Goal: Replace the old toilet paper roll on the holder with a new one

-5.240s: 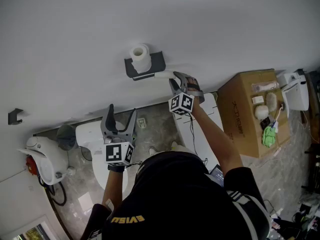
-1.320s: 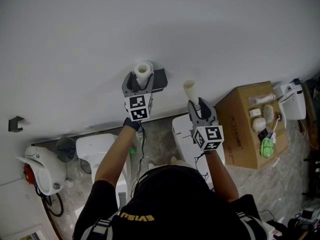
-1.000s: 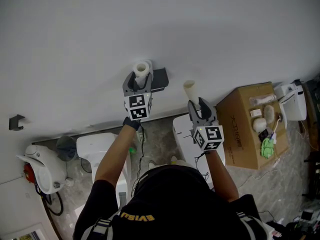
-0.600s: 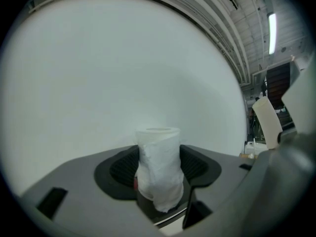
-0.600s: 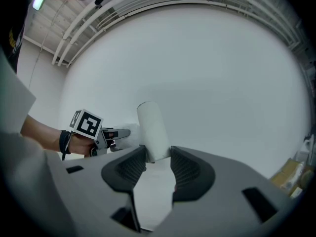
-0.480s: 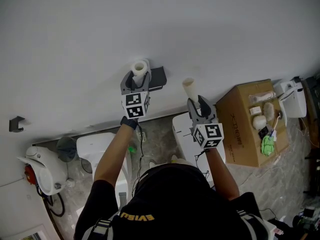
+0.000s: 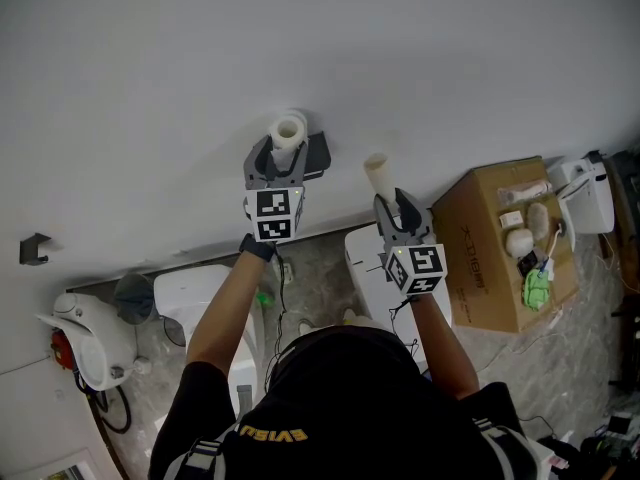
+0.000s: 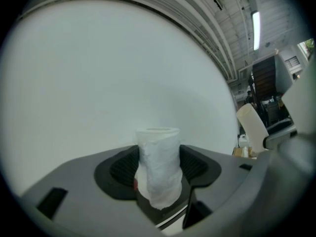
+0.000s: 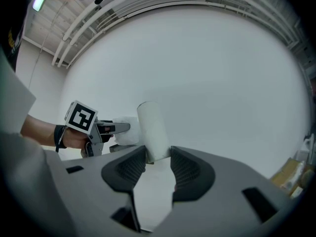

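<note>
Head view: the left gripper (image 7: 281, 164) is level and faces the white wall (image 7: 300, 38). Its jaws are clamped on a small white toilet paper roll (image 7: 288, 129). The roll sits at the upper left edge of the dark grey wall holder (image 7: 318, 156); whether the two touch cannot be told. The right gripper (image 7: 394, 208) is further right, apart from the holder, and grips the lower end of a cream tube (image 7: 376, 173). A cardboard box (image 7: 495, 243) stands on the floor at the right.

Left gripper view: the left gripper (image 8: 159, 174) has both pads pressed on the sides of the toilet paper roll (image 8: 158, 152), with the jaws set fairly wide. The roll is upright and its crumpled top rises above the jaws. The cream tube (image 8: 252, 126) shows at the right.

Right gripper view: the right gripper (image 9: 158, 163) has its jaws drawn in narrowly, pinching the base of the cream tube (image 9: 152, 126). The tube leans slightly left. Beyond it, the left gripper (image 9: 114, 128) holds the toilet paper roll (image 9: 126, 136).
</note>
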`<state>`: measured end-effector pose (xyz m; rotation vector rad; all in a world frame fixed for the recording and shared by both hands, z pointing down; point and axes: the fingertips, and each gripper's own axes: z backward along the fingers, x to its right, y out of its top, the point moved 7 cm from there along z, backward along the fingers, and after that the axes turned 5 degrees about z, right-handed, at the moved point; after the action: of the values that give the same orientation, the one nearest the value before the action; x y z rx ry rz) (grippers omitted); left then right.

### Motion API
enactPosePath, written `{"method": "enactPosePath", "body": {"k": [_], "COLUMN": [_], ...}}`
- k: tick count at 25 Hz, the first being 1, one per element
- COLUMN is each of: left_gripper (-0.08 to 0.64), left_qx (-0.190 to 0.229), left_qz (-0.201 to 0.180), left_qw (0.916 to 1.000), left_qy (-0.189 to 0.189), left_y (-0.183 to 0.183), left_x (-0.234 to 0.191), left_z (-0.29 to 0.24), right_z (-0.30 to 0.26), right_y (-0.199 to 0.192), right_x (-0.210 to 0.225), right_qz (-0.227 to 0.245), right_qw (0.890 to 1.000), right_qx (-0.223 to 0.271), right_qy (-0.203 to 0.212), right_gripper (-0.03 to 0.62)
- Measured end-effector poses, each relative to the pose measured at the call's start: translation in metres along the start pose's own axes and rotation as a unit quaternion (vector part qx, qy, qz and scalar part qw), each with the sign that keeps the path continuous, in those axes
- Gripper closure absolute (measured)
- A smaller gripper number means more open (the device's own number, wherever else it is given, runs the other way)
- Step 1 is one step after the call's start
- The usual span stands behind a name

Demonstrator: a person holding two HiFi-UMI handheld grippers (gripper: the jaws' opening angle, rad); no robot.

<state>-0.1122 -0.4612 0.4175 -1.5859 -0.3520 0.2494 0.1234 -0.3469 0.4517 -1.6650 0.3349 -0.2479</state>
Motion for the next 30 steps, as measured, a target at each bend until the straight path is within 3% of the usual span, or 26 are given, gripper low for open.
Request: {"method": "enactPosePath", "body": {"k": [4,17,30], "left_gripper": [0.296,0.296,0.296], "left_qx": [0.003,0.008,-0.011], "left_qz": [-0.023,-0.030,-0.071], "left_qw": [0.9994,0.9957,0.9871], "left_qy": [-0.026,-0.087,-0.143], "left_y": [0.006,0.012,-0.008], "left_x": [0.015,0.063,0.111], "left_z": [0.003,-0.003,-0.015], "right_z": [0.000,0.014,0.031], "right_y": [-0.001,-0.006,-0.017], "right_x": [0.001,0.017,0.039], "right_qz": [-0.001,-0.008,-0.018], "right_qw": [1.000,0.999,0.996], "right_qx": [-0.002,-0.008,-0.032], "right_qy": [-0.001,-0.036,-0.086], "right_gripper": [0.437,0.437,0.437]}}
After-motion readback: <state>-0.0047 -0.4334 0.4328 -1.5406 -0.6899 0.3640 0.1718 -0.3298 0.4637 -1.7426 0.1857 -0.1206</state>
